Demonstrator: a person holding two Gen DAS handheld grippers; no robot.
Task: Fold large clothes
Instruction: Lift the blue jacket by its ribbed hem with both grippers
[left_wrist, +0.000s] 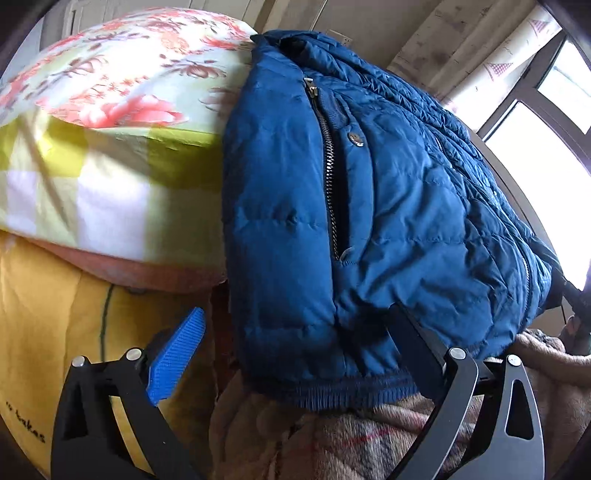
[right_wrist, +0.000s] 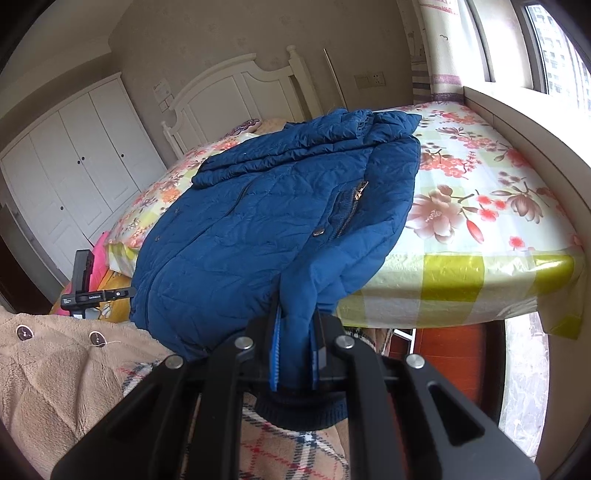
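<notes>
A blue puffer jacket is lying zipped on the floral bed, its hem hanging over the near edge. The hem is being pinched by the right gripper, tongs clamped on fabric. The left gripper is spread wide beside the jacket's near hem, clasping nothing. Step judged: mid-fold, regrasp pending. Next, a fresh hold by the left tongs is being called for.

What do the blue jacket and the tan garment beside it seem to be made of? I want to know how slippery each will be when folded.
The blue jacket looks like quilted synthetic shell, probably nylon or polyester with padding: stitched puffy panels, slight sheen, fine crinkles, and a ribbed knit hem. The tan garment looks like plush fleece: matte, fuzzy pile, with dark buttons. Exact fibres cannot be told.
</notes>
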